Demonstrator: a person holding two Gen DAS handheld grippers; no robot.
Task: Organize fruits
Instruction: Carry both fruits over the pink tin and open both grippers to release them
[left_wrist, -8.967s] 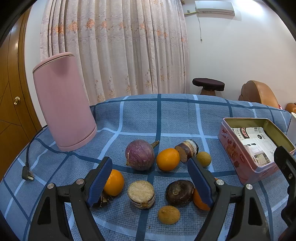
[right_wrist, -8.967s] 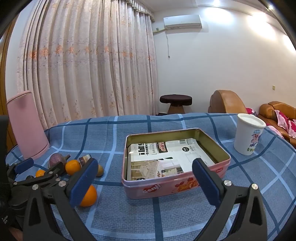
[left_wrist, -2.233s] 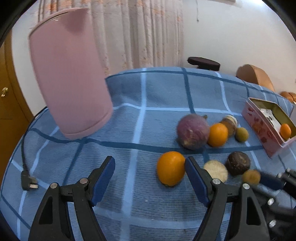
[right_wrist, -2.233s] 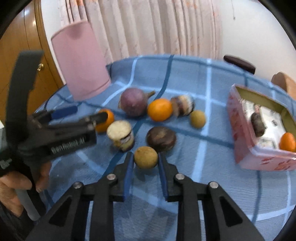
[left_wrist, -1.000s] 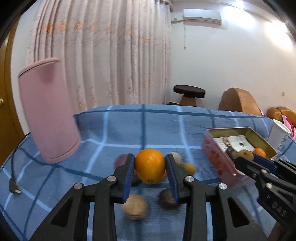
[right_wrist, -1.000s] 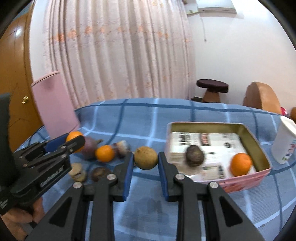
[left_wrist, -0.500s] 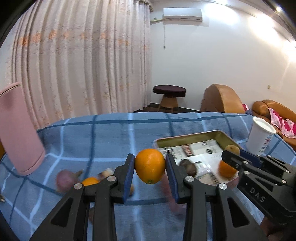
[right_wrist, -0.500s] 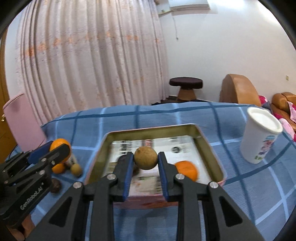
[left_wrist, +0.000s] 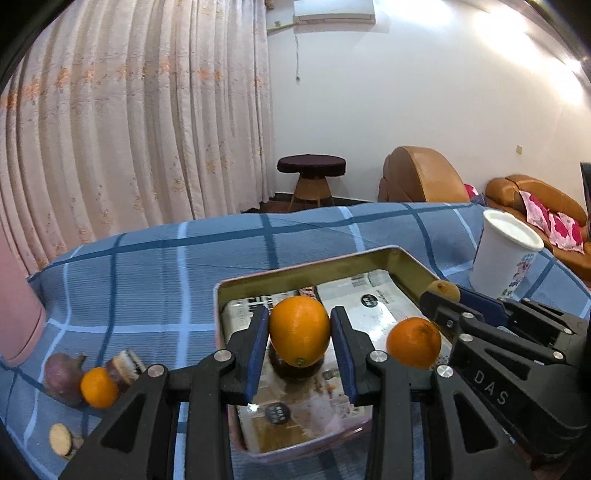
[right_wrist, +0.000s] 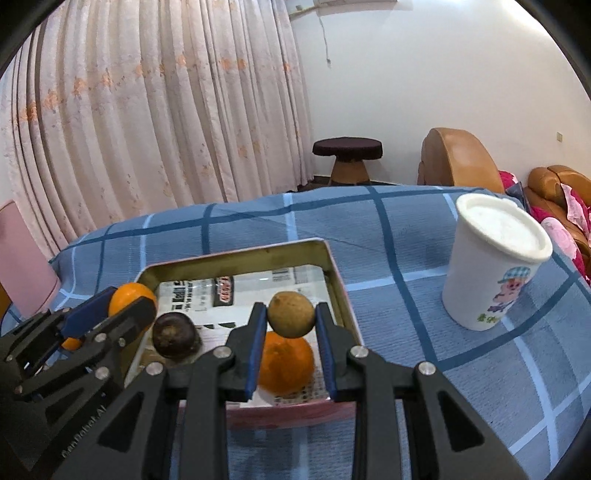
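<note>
left tongs (left_wrist: 299, 339) clamp round orange fruit (left_wrist: 299, 330), right tongs (right_wrist: 290, 326) clamp small brown fruit (right_wrist: 291, 314), both over pink metal tin (left_wrist: 288, 273); risk: dropped fruit strikes orange (right_wrist: 286, 363) below, bounces out.

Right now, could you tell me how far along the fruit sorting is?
Done: an orange and a dark brown fruit lie in the tin. In hand: the left gripper holds a second orange and the right gripper a small tan fruit, both above the tin. Left: a purple fruit, a small orange and cut pieces on the cloth.
</note>
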